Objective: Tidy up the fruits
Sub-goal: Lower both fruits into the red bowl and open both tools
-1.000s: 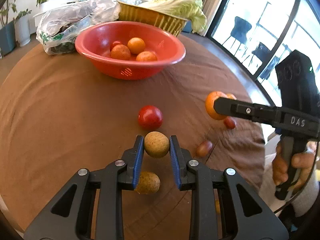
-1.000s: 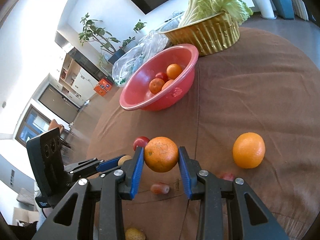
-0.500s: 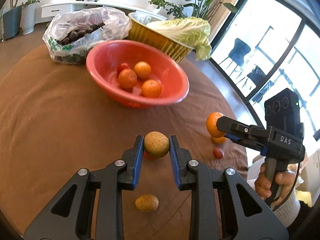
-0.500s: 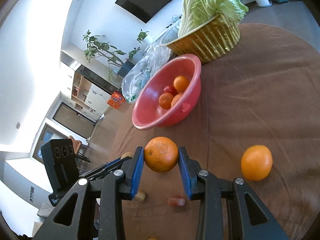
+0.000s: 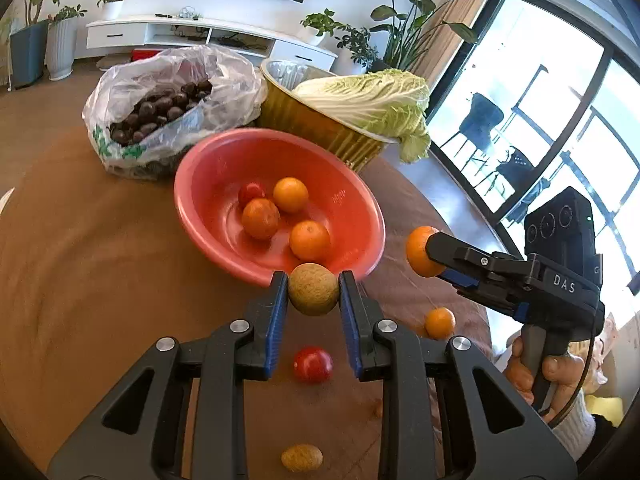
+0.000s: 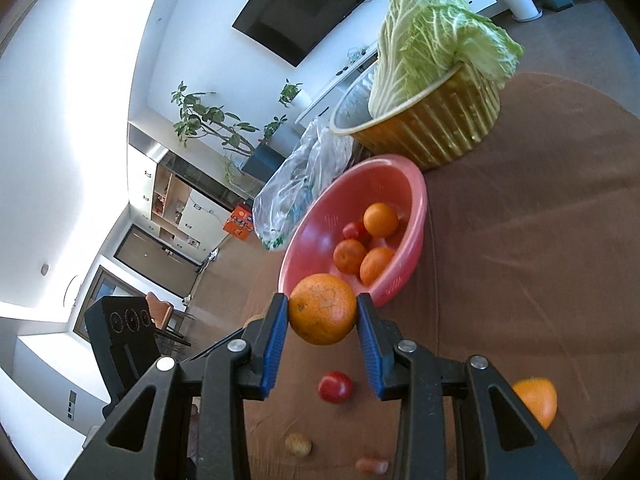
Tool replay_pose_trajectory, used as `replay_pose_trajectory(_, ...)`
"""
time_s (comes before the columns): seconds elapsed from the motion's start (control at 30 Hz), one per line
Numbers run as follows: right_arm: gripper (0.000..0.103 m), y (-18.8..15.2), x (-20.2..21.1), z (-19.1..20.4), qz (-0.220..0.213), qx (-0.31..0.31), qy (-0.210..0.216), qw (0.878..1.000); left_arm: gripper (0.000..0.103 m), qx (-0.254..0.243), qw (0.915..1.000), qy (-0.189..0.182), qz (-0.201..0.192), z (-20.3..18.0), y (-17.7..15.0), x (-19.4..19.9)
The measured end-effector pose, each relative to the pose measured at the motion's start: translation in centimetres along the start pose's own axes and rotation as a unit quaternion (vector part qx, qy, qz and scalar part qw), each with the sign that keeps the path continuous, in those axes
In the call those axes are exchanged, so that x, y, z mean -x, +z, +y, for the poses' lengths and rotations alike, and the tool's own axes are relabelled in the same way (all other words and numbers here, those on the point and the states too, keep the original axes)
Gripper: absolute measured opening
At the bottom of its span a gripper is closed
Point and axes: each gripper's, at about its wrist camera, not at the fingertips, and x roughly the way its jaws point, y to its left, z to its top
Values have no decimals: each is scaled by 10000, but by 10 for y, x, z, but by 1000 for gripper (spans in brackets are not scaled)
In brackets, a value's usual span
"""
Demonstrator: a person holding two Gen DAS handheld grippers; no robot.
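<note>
My left gripper (image 5: 313, 294) is shut on a round tan-brown fruit (image 5: 313, 289) and holds it in the air just before the near rim of the red bowl (image 5: 208, 176). The bowl holds three oranges (image 5: 260, 218) and a small red fruit (image 5: 251, 192). My right gripper (image 6: 322, 314) is shut on an orange (image 6: 322, 314), raised beside the bowl (image 6: 400, 168); it also shows in the left wrist view (image 5: 430, 254). On the brown table lie a red tomato (image 5: 313, 364), another tan fruit (image 5: 301, 458) and a loose orange (image 5: 439, 322).
Behind the bowl stand a gold basket (image 5: 320, 128) with a napa cabbage (image 5: 372, 100) and a plastic bag of dark chestnuts (image 5: 160, 108). The table edge (image 5: 472, 300) drops off at the right. A small reddish fruit (image 6: 372, 466) lies near the front.
Both grippers have risen and moved toward the red bowl, each still holding its fruit. The bowl now looks closer and the loose fruits lie further below.
</note>
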Motion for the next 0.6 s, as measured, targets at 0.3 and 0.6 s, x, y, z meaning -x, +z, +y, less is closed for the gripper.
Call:
replay_pose_trajectory(0.3,38,15,-14,1,-4,49,-142,9999,24,-12,9999,118,27,4,10,-12)
replay_pose_trajectory(0.6,39,23,-31,6,3,194,-418,9989,24,-228,9986,468,-3,2,19,-26)
